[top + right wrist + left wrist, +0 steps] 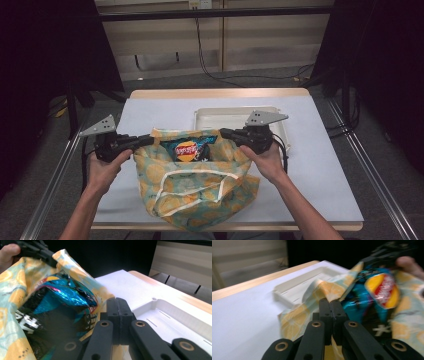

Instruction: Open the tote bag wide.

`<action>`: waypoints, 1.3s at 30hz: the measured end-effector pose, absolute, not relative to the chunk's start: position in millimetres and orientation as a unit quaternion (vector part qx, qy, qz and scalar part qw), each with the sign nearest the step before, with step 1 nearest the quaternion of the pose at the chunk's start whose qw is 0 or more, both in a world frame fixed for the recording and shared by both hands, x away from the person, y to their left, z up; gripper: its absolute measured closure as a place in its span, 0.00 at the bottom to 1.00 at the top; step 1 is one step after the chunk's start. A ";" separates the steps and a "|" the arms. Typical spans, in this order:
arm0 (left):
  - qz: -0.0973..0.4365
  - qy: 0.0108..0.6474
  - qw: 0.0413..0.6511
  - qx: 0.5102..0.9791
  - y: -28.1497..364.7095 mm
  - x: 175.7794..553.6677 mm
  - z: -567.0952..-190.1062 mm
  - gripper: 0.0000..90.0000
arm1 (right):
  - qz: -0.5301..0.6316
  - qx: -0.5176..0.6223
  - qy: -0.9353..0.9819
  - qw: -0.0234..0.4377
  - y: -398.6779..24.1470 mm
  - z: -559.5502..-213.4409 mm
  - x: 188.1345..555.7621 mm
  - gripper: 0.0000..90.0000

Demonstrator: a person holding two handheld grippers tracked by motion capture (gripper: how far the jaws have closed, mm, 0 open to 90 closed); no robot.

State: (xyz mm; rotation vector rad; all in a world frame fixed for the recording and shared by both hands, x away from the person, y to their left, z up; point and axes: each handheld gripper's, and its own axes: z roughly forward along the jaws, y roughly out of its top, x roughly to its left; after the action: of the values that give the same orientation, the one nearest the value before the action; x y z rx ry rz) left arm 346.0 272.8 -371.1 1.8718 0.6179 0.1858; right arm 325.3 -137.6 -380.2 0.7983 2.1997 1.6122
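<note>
The left gripper [145,141] is clamped on the left edge of the cloth bag's [200,195] mouth, its jaws pressed together with the lemon-print fabric pinched between them, as the left gripper view [331,305] shows. The right gripper [226,133] is clamped the same way on the right edge of the mouth; in the right gripper view [117,303] its jaws meet with the bag's rim caught at their base. Between the two, the mouth is pulled wide, left to right.

The bag lies on the near middle of the white table cover [320,165], its body sagging toward the near edge, a white handle [192,175] looped across its front. A blue chip packet [187,148] with a yellow and red logo sits inside the open mouth, between the two grippers.

Just beyond the bag, to the far right, a white tray [210,117] rests on the cover, its near edge touching or just behind the bag's rim
</note>
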 end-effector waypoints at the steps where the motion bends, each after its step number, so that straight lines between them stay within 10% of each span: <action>1: 0.072 0.267 0.545 0.792 272.6 348.9 -374.8 1.00 | 0.557 0.281 0.768 0.146 -136.6 -382.7 327.0 1.00; 39: -0.057 0.246 0.428 0.868 240.4 313.5 -472.6 0.96 | 0.453 0.278 0.841 0.101 -149.2 -456.5 275.1 1.00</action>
State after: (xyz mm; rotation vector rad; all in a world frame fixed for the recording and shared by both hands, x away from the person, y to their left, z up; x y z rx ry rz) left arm 313.5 240.4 -472.6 2.1678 0.6144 -0.1421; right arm 275.1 -149.2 -456.5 0.8213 2.4843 1.3384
